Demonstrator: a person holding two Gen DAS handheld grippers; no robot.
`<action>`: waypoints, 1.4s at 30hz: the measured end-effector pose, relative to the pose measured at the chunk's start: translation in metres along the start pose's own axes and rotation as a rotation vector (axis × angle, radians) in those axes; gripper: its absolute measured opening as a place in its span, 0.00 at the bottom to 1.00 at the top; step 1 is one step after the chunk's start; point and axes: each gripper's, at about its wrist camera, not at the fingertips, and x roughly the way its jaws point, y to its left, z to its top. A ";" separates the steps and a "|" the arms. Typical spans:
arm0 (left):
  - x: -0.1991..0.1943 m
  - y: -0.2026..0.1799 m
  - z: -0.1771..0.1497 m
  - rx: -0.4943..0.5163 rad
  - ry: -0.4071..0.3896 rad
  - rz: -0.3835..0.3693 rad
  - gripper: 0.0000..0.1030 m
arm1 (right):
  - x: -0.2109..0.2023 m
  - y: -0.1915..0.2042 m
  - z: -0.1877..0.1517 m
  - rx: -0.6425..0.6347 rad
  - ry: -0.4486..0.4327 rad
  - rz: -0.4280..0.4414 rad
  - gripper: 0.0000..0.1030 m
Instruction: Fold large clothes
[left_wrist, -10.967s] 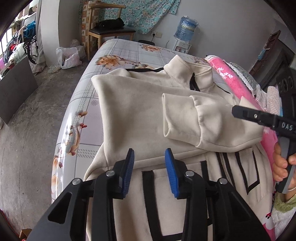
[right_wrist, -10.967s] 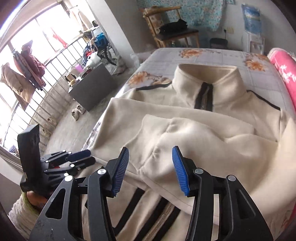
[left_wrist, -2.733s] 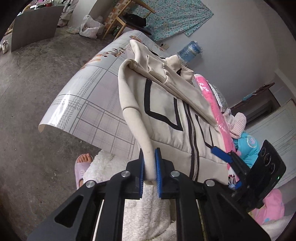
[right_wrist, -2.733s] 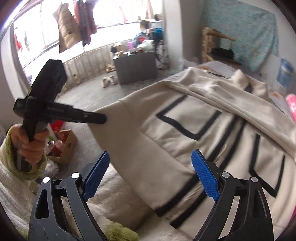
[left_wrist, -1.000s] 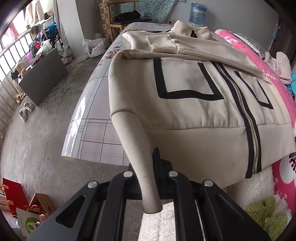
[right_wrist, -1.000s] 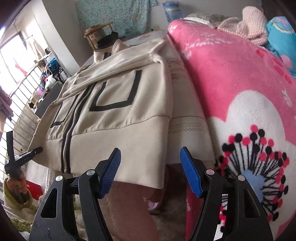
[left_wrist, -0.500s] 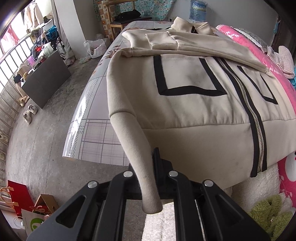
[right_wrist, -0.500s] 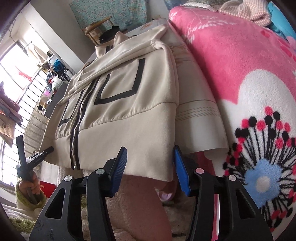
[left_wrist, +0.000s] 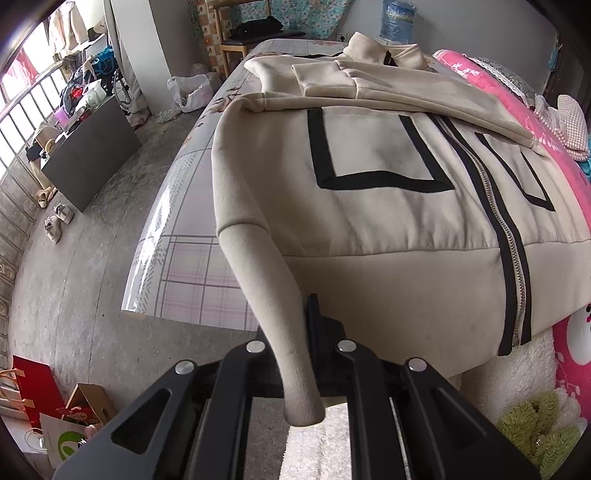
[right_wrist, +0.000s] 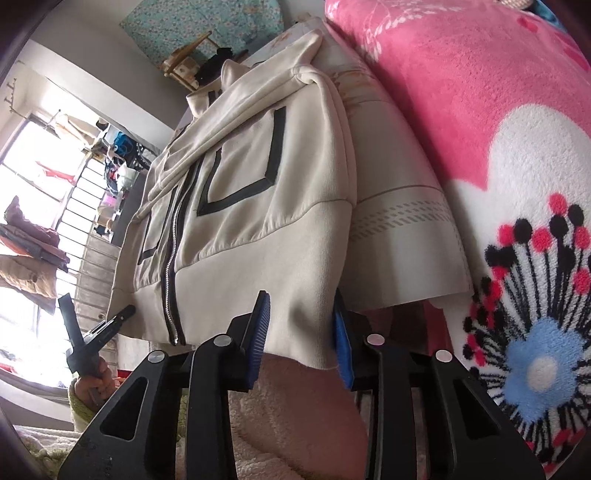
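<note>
Bed (left_wrist: 192, 266) with glossy plaid-and-floral sheet, on grey concrete floor (left_wrist: 74, 295); pink floral fleece blanket (right_wrist: 498, 147) along its right edge. Cream zip-front jacket with black line trim (left_wrist: 369, 206) lies across the bed, hem overhanging the near edge. Left tongs (left_wrist: 295, 332) clamped on its left hem corner; right tongs (right_wrist: 301, 332), jaws just closing, bracket the right hem corner. Red paper bag (left_wrist: 33, 384) on floor, contents unseen.

Both grippers have black plastic frames with triangular cut-outs and round silver screw heads. The right gripper (right_wrist: 301, 332) carries ribbed blue pads (right_wrist: 260, 328). A yellow-green fuzzy sleeve (right_wrist: 79, 406) covers the left wrist
</note>
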 end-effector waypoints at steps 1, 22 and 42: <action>-0.001 0.000 0.001 -0.001 0.001 0.000 0.08 | 0.001 0.003 0.001 -0.008 0.006 -0.016 0.18; -0.004 0.003 0.005 -0.019 0.005 -0.026 0.08 | 0.012 0.033 0.009 -0.095 0.067 -0.157 0.21; -0.010 -0.006 0.004 0.008 -0.021 0.018 0.08 | 0.017 0.039 0.006 -0.132 0.066 -0.218 0.15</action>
